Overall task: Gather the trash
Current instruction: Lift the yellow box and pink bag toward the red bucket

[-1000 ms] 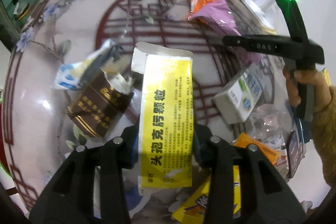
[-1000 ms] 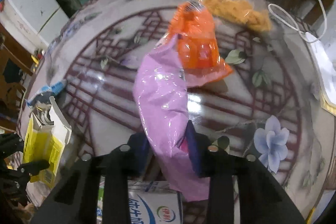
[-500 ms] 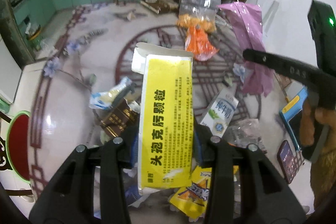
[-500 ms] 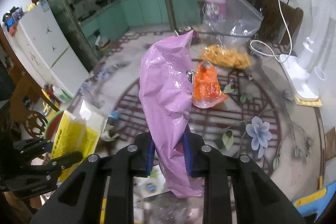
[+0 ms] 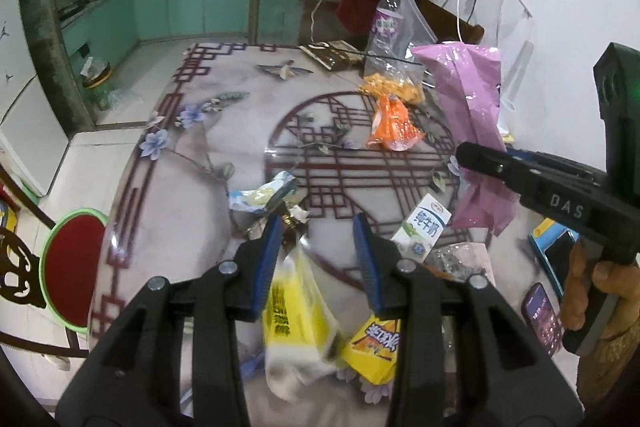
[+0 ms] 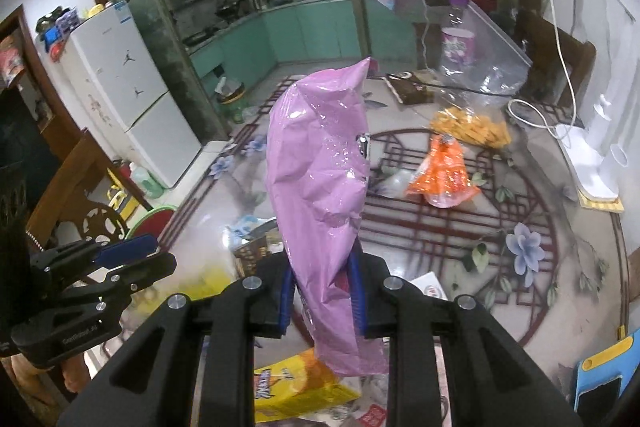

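Two tools: right tool (image 6: 322, 287) clamps pink bag (image 6: 320, 167); left tool (image 5: 318, 239) closing, empty.

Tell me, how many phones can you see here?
2. A phone in a blue case lies at the right edge of the table; a dark phone lies just nearer the camera. Others may be hidden under the litter.

Wrappers (image 5: 390, 119) crowding table (image 5: 224, 115) centre

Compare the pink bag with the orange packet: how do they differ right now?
The pink bag is clamped in the right gripper; the orange packet lies loose on the table. The pink bag stands upright, long; the orange packet is flat, shorter. Both are glossy plastic.
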### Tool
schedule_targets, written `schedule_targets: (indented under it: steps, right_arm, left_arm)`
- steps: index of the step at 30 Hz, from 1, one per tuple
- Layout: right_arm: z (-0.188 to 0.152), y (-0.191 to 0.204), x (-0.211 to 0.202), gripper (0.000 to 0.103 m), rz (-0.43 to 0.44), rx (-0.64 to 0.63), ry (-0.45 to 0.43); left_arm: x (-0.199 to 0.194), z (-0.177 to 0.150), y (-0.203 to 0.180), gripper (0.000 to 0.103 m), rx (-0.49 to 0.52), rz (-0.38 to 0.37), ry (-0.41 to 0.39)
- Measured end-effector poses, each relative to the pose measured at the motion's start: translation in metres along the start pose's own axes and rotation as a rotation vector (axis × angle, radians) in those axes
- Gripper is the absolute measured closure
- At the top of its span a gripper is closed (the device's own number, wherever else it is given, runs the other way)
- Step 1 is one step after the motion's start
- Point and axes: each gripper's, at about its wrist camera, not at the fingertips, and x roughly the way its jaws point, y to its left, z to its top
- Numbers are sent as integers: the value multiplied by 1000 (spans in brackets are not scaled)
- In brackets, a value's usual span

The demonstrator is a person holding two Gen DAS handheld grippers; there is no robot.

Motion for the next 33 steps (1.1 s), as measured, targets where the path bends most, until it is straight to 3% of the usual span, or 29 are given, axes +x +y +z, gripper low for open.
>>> schedule_targets:
  steps: [4, 7, 8, 10, 11, 19, 25, 27, 29, 33]
  right_arm:
    - [0, 11, 0, 80, 13, -18, -2]
    - [-1, 19, 3, 80, 20, -27, 3]
    - [-2, 21, 3, 80, 21, -29, 6]
    - [-4, 24, 5, 80, 22, -31, 13]
    - [-5, 25, 5, 79, 22, -31, 16]
    - [-21, 25, 17, 77, 18, -16, 69]
    - [-40, 19, 25, 77, 10, 2, 123]
    - [-44, 17, 25, 77, 8, 6, 135]
    - [-47, 16, 24, 77, 8, 6, 142]
    - [-49, 14, 21, 77, 5, 8, 141]
  left_arm:
    - [-8, -5, 9, 76, -14, 12, -7]
    - [-8, -10, 18, 76, -25, 20, 7]
    - [-5, -13, 22, 69, -29, 16, 25]
    - [0, -21, 31, 42, -49, 17, 51]
    - [2, -26, 34, 36, -60, 9, 62]
    - [67, -89, 54, 36, -224, -49, 313]
    - [80, -96, 43, 36, -216, -46, 334]
    - [86, -94, 38, 44, -201, -47, 339]
    - [91, -95, 38, 66, -200, -46, 353]
    - [92, -96, 43, 76, -243, -65, 354]
